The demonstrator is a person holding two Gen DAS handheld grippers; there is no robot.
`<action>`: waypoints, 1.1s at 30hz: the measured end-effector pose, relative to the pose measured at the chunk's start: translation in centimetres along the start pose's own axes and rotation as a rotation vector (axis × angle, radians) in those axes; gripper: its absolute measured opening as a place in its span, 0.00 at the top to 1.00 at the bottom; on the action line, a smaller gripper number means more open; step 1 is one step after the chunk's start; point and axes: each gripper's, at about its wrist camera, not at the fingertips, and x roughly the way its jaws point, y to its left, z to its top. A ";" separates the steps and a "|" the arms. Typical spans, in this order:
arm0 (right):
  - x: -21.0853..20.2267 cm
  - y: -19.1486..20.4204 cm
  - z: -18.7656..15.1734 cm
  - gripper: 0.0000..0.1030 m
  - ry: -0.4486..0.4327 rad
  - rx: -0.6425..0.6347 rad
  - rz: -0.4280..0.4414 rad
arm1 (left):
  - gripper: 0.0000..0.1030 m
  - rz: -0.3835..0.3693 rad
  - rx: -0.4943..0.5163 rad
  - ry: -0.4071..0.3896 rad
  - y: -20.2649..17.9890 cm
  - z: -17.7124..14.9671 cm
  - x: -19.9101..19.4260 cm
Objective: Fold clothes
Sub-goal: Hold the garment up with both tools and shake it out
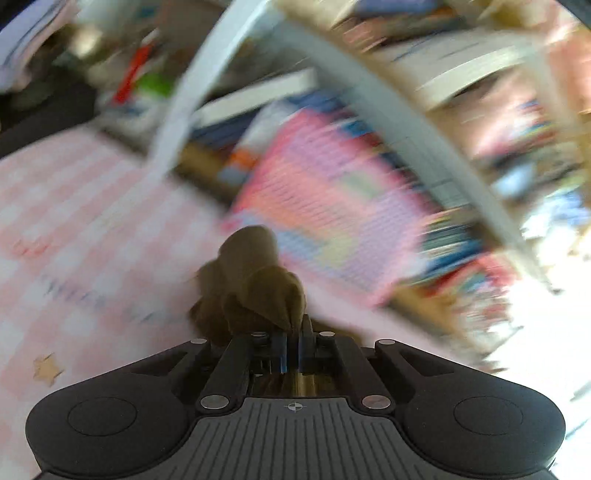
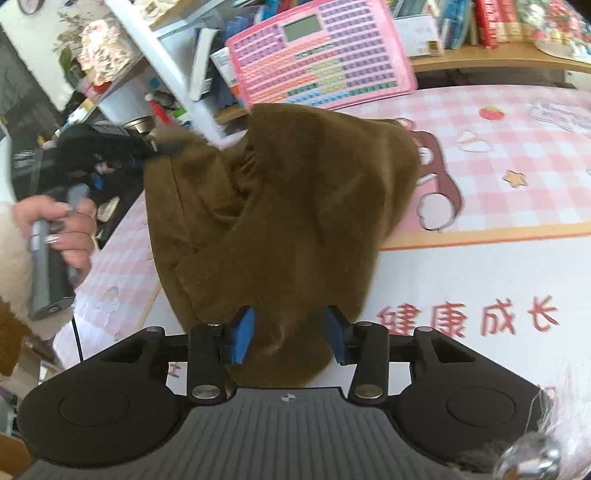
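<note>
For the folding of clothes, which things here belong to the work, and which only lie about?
Belong to the work:
- brown fleece garment
- left gripper, shut on a fold of it
- right gripper, fingers open, cloth between them
- pink checked table mat underneath

Only lying about:
- pink plastic keyboard toy
- books on the wooden shelf
- white shelf post

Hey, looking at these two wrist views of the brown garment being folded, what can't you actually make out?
- Left wrist view: shelves and pink board are smeared by motion blur; nothing readable.
- Left wrist view: most of the brown garment is out of sight; only a bunch at the left gripper shows.
- Right wrist view: the garment's near edge is hidden under the right gripper.
- Right wrist view: the garment's type is unclear; it lies crumpled on the checked mat.
</note>
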 end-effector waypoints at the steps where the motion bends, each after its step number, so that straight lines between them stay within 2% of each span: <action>1: 0.2 0.3 0.0 0.60 0.005 -0.014 0.011 | 0.97 -0.051 0.003 -0.037 -0.1 0.1 -1.6; 2: 0.4 0.7 0.1 0.60 0.011 -0.028 0.022 | 0.97 -0.075 -0.007 -0.075 0.3 0.4 -3.2; 3: 0.6 1.1 0.1 0.60 0.016 -0.043 0.033 | 0.97 -0.060 -0.031 -0.106 1.2 0.4 -4.8; 5: 1.1 1.6 0.1 0.60 0.030 -0.058 0.051 | 0.96 0.071 -0.095 -0.129 3.8 -0.2 -7.0; 8: 1.9 2.3 0.1 0.59 0.048 -0.069 0.063 | 0.96 0.332 -0.168 -0.016 8.8 -2.8 -7.9; 9: 2.1 2.6 0.1 0.59 0.053 -0.077 0.064 | 0.95 0.391 -0.192 0.015 10.1 -3.5 -8.2; 10: 2.2 2.9 0.1 0.59 0.057 -0.084 0.065 | 0.90 0.375 -0.214 0.026 10.6 -4.0 -8.6; 12: 2.5 3.6 0.0 0.59 0.063 -0.095 0.066 | 0.71 0.343 -0.257 0.049 11.6 -4.9 -9.5; 13: 2.6 4.0 0.0 0.59 0.067 -0.100 0.064 | 0.55 0.326 -0.274 0.057 12.0 -5.2 -9.9; 15: 2.9 4.9 -0.3 0.59 0.071 -0.114 0.057 | 0.46 0.295 -0.289 0.054 12.6 -5.3 -10.2; 19: 3.4 6.9 -1.1 0.57 0.065 -0.114 0.011 | 0.45 0.241 -0.421 0.063 15.3 -4.7 -9.9; 21: 3.6 7.7 -1.7 0.55 0.056 -0.098 -0.031 | 0.38 0.196 -0.491 0.074 17.0 -4.4 -9.2; 25: 3.5 9.5 -2.9 0.52 0.026 -0.080 -0.127 | 0.34 0.134 -0.611 0.095 19.4 -4.1 -8.3; 29: 4.3 11.4 -3.6 0.51 -0.016 -0.091 -0.225 | 0.31 0.083 -0.663 0.141 21.0 -3.8 -7.8; 33: 5.9 13.5 -3.5 0.51 -0.059 -0.133 -0.333 | 0.29 0.062 -0.636 0.212 21.6 -3.4 -7.5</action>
